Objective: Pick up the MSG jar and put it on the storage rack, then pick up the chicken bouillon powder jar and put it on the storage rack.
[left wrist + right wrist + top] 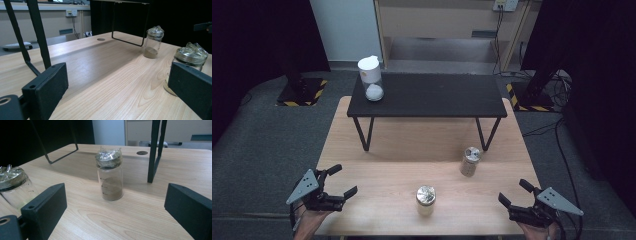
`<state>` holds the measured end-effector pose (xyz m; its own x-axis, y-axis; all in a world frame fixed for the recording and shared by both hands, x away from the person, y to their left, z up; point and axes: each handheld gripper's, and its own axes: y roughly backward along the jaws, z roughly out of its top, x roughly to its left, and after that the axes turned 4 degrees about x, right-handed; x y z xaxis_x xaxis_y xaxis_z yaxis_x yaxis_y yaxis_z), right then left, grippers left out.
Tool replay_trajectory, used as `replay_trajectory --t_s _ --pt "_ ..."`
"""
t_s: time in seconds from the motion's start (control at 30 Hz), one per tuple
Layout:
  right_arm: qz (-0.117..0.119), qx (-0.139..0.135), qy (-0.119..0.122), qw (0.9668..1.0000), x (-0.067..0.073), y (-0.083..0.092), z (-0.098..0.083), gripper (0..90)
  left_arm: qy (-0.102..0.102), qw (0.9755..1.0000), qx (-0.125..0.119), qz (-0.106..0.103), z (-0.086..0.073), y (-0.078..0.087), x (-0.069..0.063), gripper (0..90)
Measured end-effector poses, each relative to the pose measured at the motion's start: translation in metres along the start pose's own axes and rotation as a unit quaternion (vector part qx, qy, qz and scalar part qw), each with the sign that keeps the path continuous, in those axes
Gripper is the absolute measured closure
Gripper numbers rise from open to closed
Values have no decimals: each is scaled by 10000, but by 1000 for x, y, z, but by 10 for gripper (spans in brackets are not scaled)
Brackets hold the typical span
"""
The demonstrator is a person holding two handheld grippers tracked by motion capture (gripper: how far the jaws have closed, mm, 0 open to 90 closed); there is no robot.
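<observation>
Two small glass jars with crinkled film over their tops stand on the wooden table [377,145]. The near jar [425,200] is at the front centre. The far jar [470,161] holds brown powder and stands near the black stand's right leg. My left gripper [343,180] is open at the front left, with nothing between its jaws. My right gripper [513,191] is open at the front right, also holding nothing. In the left gripper view the near jar [191,56] is partly behind the right jaw and the far jar [153,42] is beyond. In the right gripper view the far jar [110,175] is straight ahead and the near jar [13,183] at left.
A low black stand [427,95] sits on the table's far half, with a white-lidded jar [371,79] on its left end. Its legs [37,32] [153,150] rise close by in both gripper views. Grey floor surrounds the table.
</observation>
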<state>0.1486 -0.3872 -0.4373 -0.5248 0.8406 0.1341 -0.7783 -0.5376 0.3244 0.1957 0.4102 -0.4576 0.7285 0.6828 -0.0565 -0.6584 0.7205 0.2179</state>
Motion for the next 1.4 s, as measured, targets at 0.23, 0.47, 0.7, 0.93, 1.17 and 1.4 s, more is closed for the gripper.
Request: replay_trajectory --t_s 0.23,0.47,0.7,0.93,1.17,1.4 --pt "100 -29 17 9999 -2 -1 0 48 -41 10000 11 -4 0 0 0 16" --pt "288 -35 114 9995 -3 1 5 59 -37 10000 19 -7 0 -1 0 15" --pt "522 -55 140 9985 -4 2 12 60 -38 10000 43 4 0 -1 -1 14" --pt "713 -167 243 9970 -9 5 22 59 -23 10000 42 -1 0 -1 0 14" --pt "946 -185 476 9942 -5 -1 40 59 -9 10000 68 -7 0 -2 0 13" --pt "1344 -53 729 9882 -1 -18 60 58 5 10000 77 -25 0 -2 1 12"
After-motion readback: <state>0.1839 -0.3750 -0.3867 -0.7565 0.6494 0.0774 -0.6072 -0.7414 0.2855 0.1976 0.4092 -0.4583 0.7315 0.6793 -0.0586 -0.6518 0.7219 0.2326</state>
